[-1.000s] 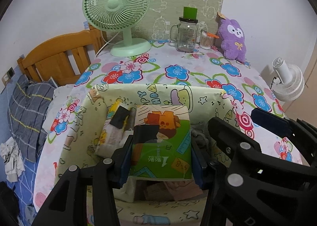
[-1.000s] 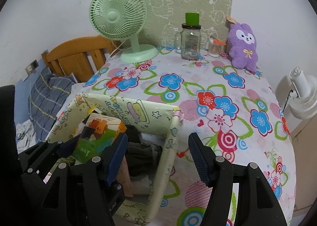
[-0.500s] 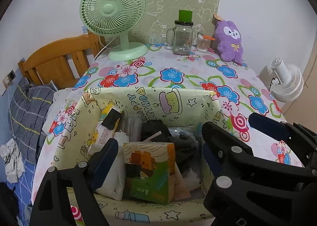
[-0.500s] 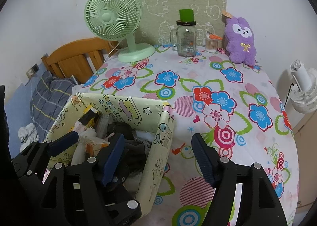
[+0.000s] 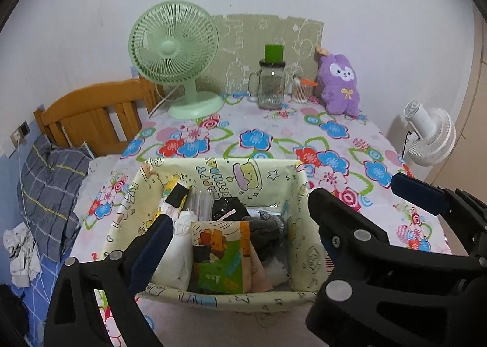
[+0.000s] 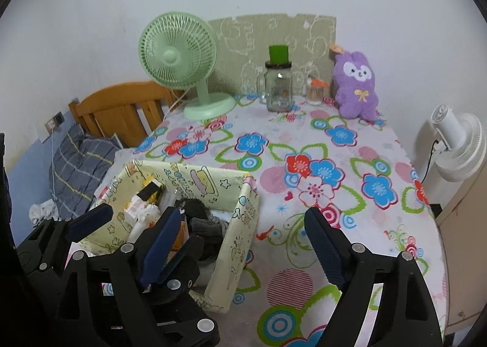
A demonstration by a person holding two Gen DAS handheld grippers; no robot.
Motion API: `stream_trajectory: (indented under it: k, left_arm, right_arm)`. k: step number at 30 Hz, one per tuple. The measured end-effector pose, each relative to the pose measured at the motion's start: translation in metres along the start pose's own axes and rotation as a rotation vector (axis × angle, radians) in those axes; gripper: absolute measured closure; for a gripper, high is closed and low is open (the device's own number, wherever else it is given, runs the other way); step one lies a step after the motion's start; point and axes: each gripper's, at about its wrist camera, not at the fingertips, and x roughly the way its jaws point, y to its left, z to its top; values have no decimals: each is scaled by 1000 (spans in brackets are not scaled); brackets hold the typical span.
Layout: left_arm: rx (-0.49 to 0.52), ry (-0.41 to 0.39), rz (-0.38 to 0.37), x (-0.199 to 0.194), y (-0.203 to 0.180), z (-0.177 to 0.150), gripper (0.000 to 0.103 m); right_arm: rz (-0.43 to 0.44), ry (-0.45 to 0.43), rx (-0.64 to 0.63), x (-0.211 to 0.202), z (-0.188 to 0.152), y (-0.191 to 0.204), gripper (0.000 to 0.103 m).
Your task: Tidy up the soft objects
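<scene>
A pale yellow fabric storage box stands on the flowered table. It holds a green and orange tissue pack, white packets, grey socks and a black item. My left gripper is open and empty, above the box's near side. My right gripper is open and empty, above the box's right wall. A purple plush bunny sits at the table's far right.
A green desk fan, a glass jar with a green lid and a small cup of swabs stand at the back. A wooden bed frame and plaid pillow lie left. A white fan stands right.
My left gripper opened and let the tissue pack go into the box, then drew back. The right gripper also drew back a little.
</scene>
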Motion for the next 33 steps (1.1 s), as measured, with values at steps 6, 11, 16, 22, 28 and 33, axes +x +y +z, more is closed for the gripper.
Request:
stream_trajectory:
  k: [6, 11, 16, 22, 28, 33]
  left_arm:
    - [3, -50, 1, -24, -5, -1, 0]
    - [17, -87, -7, -42, -10, 0, 0]
    - [16, -121, -17, -59, -14, -1, 0]
    - [18, -161, -22, -79, -16, -1, 0]
    - [25, -194, -11, -97, -18, -5, 0]
    - [32, -217, -7, -112, -20, -10, 0]
  right_arm:
    - [-18, -43, 11, -26, -2, -6, 11]
    - [-55, -85, 20, -50, -3, -14, 10]
    - [-87, -134, 29, -77, -7, -22, 7]
    - [-122, -185, 40, -106, -13, -31, 6]
    - [-155, -234, 56, -131, -20, -40, 4]
    - [-179, -272, 69, -151, -30, -46, 1]
